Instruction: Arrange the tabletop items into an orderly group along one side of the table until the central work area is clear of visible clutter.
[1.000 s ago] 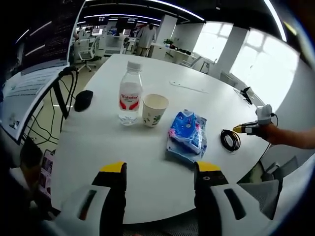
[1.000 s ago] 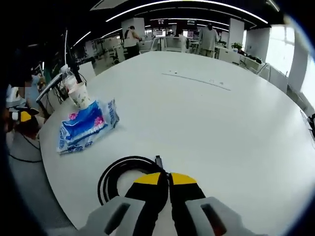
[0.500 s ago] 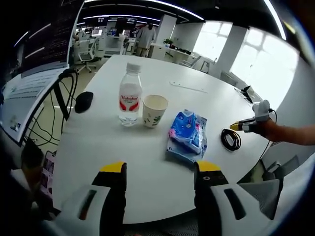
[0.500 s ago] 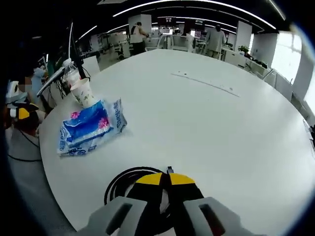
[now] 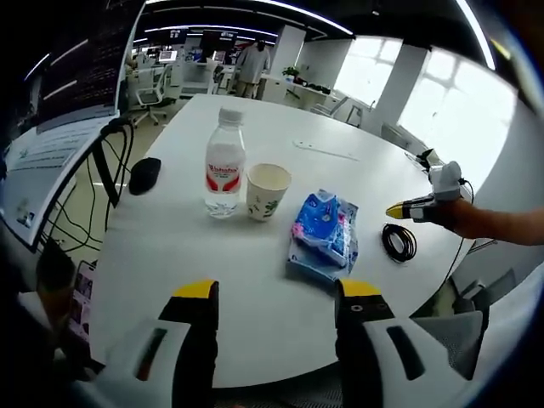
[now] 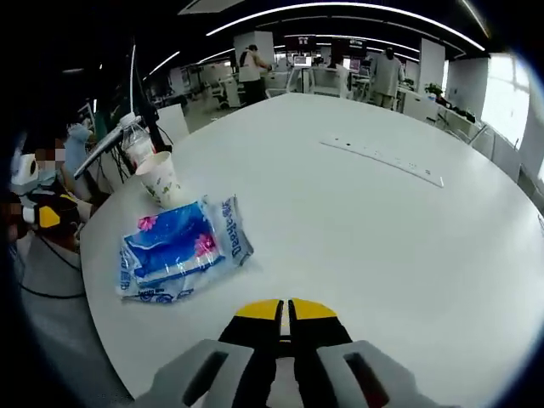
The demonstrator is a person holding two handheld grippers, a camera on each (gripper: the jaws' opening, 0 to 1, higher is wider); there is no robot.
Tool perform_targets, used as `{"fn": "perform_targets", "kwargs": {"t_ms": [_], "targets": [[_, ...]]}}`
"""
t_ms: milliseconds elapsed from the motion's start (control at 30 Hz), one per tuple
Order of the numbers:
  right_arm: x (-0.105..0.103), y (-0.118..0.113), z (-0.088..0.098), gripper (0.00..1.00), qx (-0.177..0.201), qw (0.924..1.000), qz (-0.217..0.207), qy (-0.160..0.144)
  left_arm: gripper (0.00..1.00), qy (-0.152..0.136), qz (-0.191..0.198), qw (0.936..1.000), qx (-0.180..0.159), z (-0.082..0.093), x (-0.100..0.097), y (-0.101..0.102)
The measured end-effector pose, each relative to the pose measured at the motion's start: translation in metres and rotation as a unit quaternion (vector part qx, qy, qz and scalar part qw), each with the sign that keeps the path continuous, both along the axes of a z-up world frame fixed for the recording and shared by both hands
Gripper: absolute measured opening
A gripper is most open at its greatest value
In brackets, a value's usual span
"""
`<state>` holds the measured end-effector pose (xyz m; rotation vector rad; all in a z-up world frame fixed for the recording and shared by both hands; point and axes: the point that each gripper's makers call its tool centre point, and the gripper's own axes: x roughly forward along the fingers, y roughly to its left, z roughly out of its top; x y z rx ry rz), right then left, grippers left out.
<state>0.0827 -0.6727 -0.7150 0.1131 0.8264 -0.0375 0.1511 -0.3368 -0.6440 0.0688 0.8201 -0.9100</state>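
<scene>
On the white desk (image 5: 255,280) the cable (image 5: 398,241) lies coiled beside the tissue pack (image 5: 324,234), and the right claw (image 6: 286,309), clenched on nothing, has lifted off it, while the left claw (image 5: 276,293) waits released, so the row seems complete.

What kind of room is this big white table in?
Most likely an open-plan office. Beyond the large white table stand rows of desks with office chairs and monitors, long ceiling light strips run overhead, and people stand among the desks at the far end.
</scene>
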Motion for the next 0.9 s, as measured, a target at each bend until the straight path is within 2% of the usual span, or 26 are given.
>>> {"fn": "perform_targets", "kwargs": {"t_ms": [200, 400, 533, 600, 900], "targets": [[0.021, 0.021, 0.002, 0.03, 0.009, 0.9993, 0.035, -0.001, 0.55, 0.001, 0.003, 1.0, -0.001, 0.001, 0.0, 0.0], [0.036, 0.041, -0.002, 0.04, 0.012, 0.9976, 0.067, 0.01, 0.55, 0.004, 0.003, 1.0, 0.001, -0.001, 0.0, 0.003], [0.047, 0.055, 0.002, 0.06, 0.019, 0.9961, 0.086, 0.006, 0.55, 0.001, -0.001, 1.0, 0.005, -0.001, 0.002, 0.005], [0.058, 0.056, 0.0, 0.08, 0.015, 0.9953, 0.095, 0.007, 0.55, 0.001, -0.002, 1.0, 0.006, -0.001, 0.002, 0.005], [0.074, 0.065, -0.013, 0.13, 0.022, 0.9936, 0.108, 0.027, 0.56, -0.006, -0.006, 0.9999, 0.006, -0.003, 0.008, 0.01]]}}
